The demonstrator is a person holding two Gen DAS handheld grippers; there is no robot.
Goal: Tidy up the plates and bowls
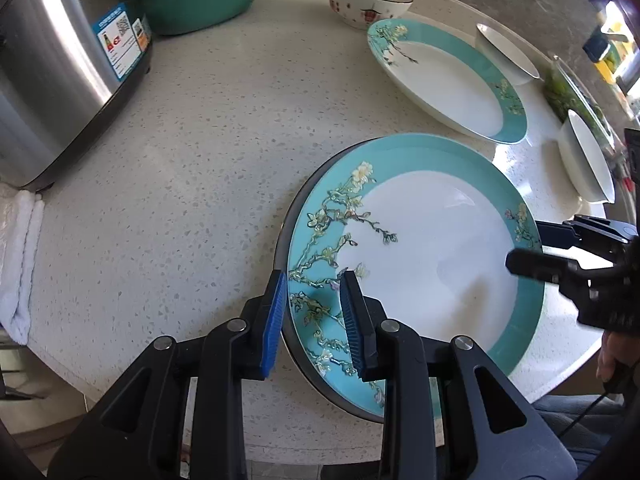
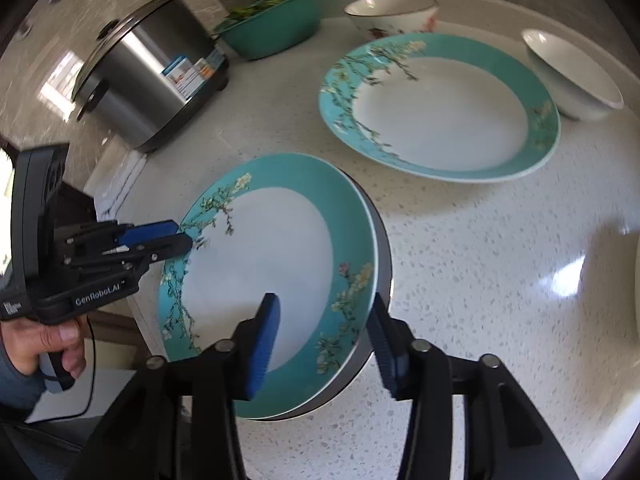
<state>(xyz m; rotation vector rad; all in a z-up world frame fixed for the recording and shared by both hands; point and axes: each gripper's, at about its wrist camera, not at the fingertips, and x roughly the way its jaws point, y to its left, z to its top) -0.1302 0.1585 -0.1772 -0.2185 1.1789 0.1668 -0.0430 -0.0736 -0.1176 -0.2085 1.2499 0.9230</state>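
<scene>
A teal-rimmed plate (image 1: 420, 240) with a flower pattern sits on top of a dark plate (image 2: 382, 264) near the front edge of the speckled counter (image 1: 180, 160). The left gripper (image 1: 314, 320) straddles the teal plate's rim, jaws narrowly apart, pads not pressing. The right gripper (image 2: 324, 344) straddles the opposite rim, jaws wider and loose. A second teal plate (image 2: 440, 108) lies behind, between a flowered bowl (image 2: 392, 12) and a white bowl (image 2: 572, 76)

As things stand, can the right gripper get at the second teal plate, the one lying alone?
Probably yes. The second teal plate lies alone beyond the right gripper, with only bare counter between them, and the jaws stand open.
</scene>
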